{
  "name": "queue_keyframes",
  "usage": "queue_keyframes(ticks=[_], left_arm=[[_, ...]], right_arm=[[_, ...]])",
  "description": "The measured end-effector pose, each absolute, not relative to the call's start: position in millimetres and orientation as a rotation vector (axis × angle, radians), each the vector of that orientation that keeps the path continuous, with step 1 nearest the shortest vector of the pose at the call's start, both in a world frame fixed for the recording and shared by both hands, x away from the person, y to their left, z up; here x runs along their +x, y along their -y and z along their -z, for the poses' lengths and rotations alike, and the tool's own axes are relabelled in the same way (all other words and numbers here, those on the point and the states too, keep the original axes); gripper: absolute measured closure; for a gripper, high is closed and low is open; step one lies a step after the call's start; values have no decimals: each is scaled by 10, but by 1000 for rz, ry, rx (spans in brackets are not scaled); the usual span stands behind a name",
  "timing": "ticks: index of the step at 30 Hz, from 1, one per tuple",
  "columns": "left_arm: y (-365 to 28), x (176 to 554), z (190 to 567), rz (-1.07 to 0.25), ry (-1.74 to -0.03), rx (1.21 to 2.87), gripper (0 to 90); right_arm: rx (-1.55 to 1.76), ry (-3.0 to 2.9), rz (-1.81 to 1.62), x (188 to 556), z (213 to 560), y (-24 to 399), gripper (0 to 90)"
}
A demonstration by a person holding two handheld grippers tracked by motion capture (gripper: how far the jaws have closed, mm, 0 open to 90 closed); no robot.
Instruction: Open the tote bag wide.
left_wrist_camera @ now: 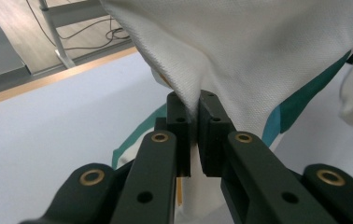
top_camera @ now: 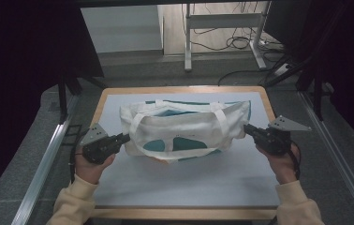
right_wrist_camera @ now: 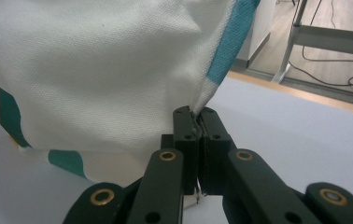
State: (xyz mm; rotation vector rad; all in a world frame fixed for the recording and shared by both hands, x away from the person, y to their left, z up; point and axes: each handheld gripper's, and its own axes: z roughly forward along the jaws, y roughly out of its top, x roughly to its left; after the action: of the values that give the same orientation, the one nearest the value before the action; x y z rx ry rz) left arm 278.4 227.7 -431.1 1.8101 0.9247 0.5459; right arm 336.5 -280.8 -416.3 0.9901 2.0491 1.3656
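A white canvas tote bag (top_camera: 184, 129) with teal patches and two white handles lies spread across the middle of the table. My left gripper (top_camera: 123, 138) is shut on the bag's left edge; in the left gripper view the white cloth (left_wrist_camera: 240, 51) is pinched between the jaws of the left gripper (left_wrist_camera: 194, 100). My right gripper (top_camera: 249, 129) is shut on the bag's right edge. In the right gripper view a fold of cloth (right_wrist_camera: 95, 70) with a teal stripe rises from the closed jaws of the right gripper (right_wrist_camera: 194, 113).
The table (top_camera: 189, 183) has a pale blue-grey top with a wooden rim. Metal rails (top_camera: 41, 164) run along both sides. Beyond the far edge stand a white desk frame (top_camera: 222, 21) and loose cables (top_camera: 240, 42) on the floor.
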Motion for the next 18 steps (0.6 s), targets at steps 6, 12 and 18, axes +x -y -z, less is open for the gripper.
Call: queue_keyframes(ticks=[6, 12, 18], left_arm=[[-2259, 2773, 4410, -526, -934, 1813, 847], [-2266, 2763, 4454, -512, -946, 1795, 847], [-2247, 2728, 4517, -517, -950, 1809, 850]], right_arm=[[1011, -2066, -1359, 3357, 4287, 2807, 864], [1014, -2066, -1363, 3365, 4311, 2807, 864], [1018, -2059, -1353, 3369, 4357, 2780, 863]])
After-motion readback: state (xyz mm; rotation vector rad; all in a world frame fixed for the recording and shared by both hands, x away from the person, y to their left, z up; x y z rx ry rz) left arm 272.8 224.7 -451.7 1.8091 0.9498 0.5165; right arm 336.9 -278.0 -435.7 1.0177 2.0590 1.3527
